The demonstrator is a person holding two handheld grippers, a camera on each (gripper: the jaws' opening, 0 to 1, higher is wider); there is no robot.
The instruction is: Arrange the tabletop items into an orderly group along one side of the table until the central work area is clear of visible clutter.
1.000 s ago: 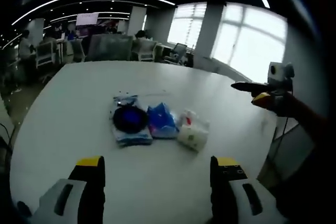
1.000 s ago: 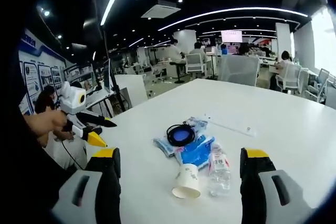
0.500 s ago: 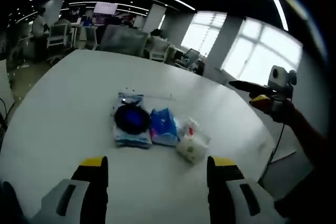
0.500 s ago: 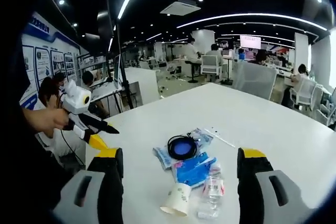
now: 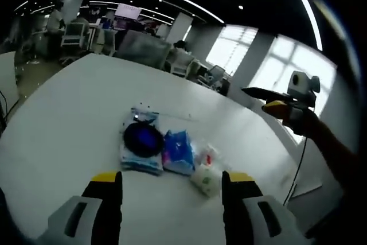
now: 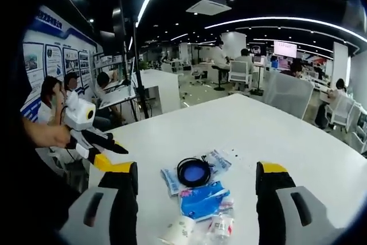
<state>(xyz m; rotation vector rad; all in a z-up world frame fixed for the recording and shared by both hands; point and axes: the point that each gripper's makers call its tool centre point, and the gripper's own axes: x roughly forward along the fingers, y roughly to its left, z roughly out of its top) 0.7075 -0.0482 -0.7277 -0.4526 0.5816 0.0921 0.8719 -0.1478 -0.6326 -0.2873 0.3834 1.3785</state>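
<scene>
Several items lie close together in the middle of the white table [image 5: 69, 101] [image 6: 258, 130]. A black cable coil [image 5: 142, 137] [image 6: 194, 171] rests on a blue-and-white packet [image 5: 136, 162] [image 6: 170, 177]. Beside it are a blue tissue pack [image 5: 176, 152] [image 6: 202, 199], a small clear bottle [image 5: 206, 156] [image 6: 221, 226] and a paper cup [image 5: 206, 180] [image 6: 179, 232] on its side. My left gripper [image 5: 172, 190] [image 6: 106, 154] is open and short of the pile. My right gripper [image 6: 196, 179] [image 5: 269, 100] is open too, held in a hand above the table's edge.
A grey office chair [image 5: 143, 47] [image 6: 287, 93] stands at the table's far end, with desks, chairs and people behind it. Seated people [image 6: 54, 98] are near the wall of posters. Bare table surface surrounds the pile on all sides.
Both cameras have shifted: the pile sits lower in the right gripper view, and the left gripper view has rolled a little. The items on the table have not moved.
</scene>
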